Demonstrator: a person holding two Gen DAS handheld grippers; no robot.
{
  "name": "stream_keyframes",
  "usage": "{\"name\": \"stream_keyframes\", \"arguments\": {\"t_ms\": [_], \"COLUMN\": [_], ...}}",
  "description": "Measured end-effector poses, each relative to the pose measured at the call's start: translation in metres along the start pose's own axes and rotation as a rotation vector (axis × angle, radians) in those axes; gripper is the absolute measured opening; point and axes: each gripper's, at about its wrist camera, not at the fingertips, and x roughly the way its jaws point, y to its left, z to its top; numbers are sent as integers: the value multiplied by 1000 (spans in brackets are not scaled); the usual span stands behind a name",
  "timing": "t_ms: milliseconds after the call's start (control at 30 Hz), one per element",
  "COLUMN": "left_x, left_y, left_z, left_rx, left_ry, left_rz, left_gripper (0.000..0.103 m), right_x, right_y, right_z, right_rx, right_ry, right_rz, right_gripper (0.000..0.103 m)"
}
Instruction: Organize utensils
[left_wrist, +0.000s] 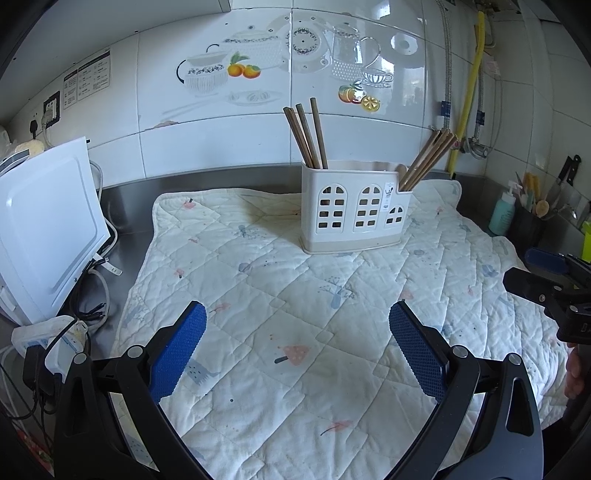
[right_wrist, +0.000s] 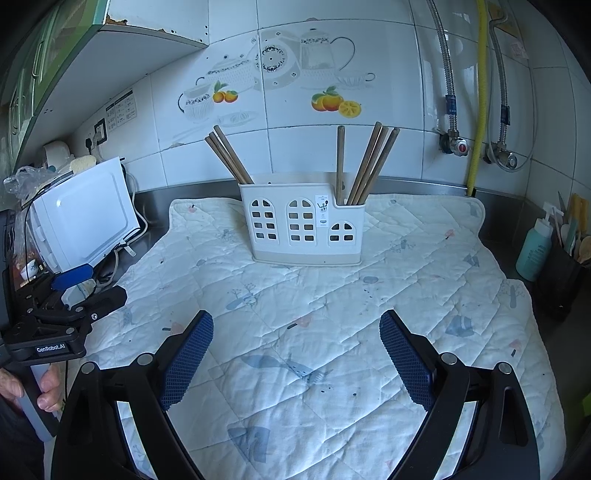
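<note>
A white plastic utensil holder (left_wrist: 354, 208) with window cut-outs stands upright at the far side of a quilted mat (left_wrist: 295, 325). It also shows in the right wrist view (right_wrist: 304, 225). Brown wooden chopsticks (left_wrist: 306, 134) lean in its left compartment and several more chopsticks (left_wrist: 428, 158) lean in its right compartment; the right wrist view shows the left bunch (right_wrist: 229, 155) and the right bunch (right_wrist: 369, 162). My left gripper (left_wrist: 297, 317) is open and empty above the mat, well short of the holder. My right gripper (right_wrist: 295, 328) is open and empty too.
A white appliance (left_wrist: 44, 229) with cables stands left of the mat. A teal bottle (right_wrist: 533, 249) and a dark utensil pot (right_wrist: 561, 273) stand at the right. The tiled wall, pipes and a yellow hose (right_wrist: 478, 110) are behind. The other gripper shows at each view's edge (left_wrist: 554, 291).
</note>
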Motion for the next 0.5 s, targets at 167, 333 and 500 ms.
{"name": "stream_keyframes", "arguments": {"t_ms": [167, 333, 500], "left_x": [-1, 1, 3], "left_y": [2, 2, 2], "left_z": [0, 0, 0], "left_rx": [-8, -7, -12], "left_ry": [-8, 2, 10], "left_rz": [-1, 8, 0], "left_gripper": [98, 98, 98], "right_x": [1, 3, 4], "right_y": [-1, -1, -2], "right_z": [0, -1, -3], "right_rx": [-5, -7, -8], "right_ry": [4, 9, 15], "right_rz": [1, 4, 4], "right_gripper": [88, 88, 88]}}
